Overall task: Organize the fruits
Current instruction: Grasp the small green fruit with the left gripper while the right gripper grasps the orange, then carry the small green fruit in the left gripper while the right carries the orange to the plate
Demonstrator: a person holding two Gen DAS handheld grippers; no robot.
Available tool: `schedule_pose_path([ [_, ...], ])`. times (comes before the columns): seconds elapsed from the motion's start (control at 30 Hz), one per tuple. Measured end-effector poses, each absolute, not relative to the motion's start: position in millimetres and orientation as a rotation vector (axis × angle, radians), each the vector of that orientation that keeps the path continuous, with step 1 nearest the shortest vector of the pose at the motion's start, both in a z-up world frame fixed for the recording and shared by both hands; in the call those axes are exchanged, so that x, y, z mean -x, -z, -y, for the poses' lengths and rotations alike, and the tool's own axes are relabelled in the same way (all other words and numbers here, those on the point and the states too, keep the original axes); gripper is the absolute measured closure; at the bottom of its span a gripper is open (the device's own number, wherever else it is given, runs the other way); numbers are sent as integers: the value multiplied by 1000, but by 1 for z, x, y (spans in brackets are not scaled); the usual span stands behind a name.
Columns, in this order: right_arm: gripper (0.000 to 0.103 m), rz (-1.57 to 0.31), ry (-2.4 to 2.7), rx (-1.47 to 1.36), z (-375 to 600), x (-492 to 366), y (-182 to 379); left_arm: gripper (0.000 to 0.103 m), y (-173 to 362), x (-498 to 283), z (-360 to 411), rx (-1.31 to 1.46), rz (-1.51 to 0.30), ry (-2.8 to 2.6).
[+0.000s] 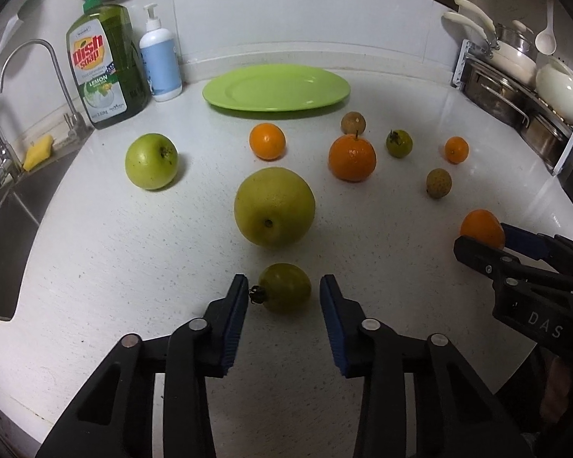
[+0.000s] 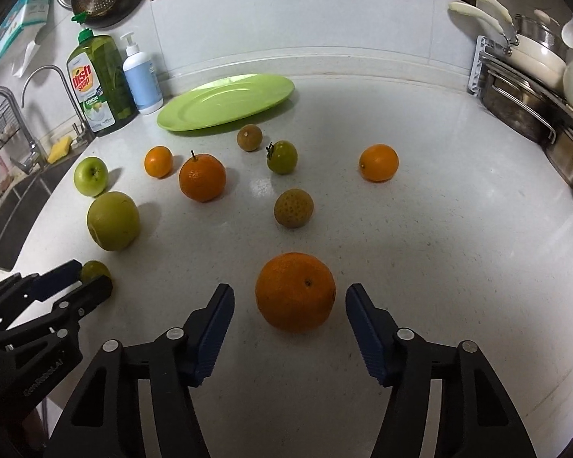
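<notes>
Down near the counter's front edge, a small green fruit (image 1: 284, 287) sits between the left gripper (image 1: 283, 292) pads, a sliver of gap each side, while the right gripper (image 2: 289, 297) stands spread around a big orange (image 2: 295, 292), untouched. Beyond, scattered fruit crowds the white counter (image 2: 458, 229) before the empty green plate (image 2: 225, 102); bare room lies right.
</notes>
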State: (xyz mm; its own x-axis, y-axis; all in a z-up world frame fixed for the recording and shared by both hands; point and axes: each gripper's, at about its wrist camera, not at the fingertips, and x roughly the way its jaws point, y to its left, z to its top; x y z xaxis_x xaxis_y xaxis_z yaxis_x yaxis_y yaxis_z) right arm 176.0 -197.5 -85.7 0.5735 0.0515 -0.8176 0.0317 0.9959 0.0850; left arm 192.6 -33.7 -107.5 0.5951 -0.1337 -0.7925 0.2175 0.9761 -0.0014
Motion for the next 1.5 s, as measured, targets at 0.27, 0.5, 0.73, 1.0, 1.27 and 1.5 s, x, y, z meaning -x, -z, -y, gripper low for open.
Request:
schedule_pose_path([
  [0.27, 59, -953, -23, -76, 198, -179, 85, 71, 107, -195, 36, -101, -912, 202],
  [0.5, 60, -952, -35, -63, 196, -180, 84, 73, 104, -195, 37, -103, -900, 210],
  [0.73, 60, -930, -61, -55, 189, -179, 78, 73, 95, -195, 34, -101, -878, 229],
  [1.0, 60, -885, -111, -35, 176, -184, 60, 73, 70, -198, 26, -128, -815, 223],
  [1.27, 60, -824, -190, 3, 155, -201, 35, 74, 36, -216, 22, -149, -737, 264],
  [1.5, 60, -764, -212, -13, 149, -235, 14, 74, 12, -244, 17, -148, -678, 275],
])
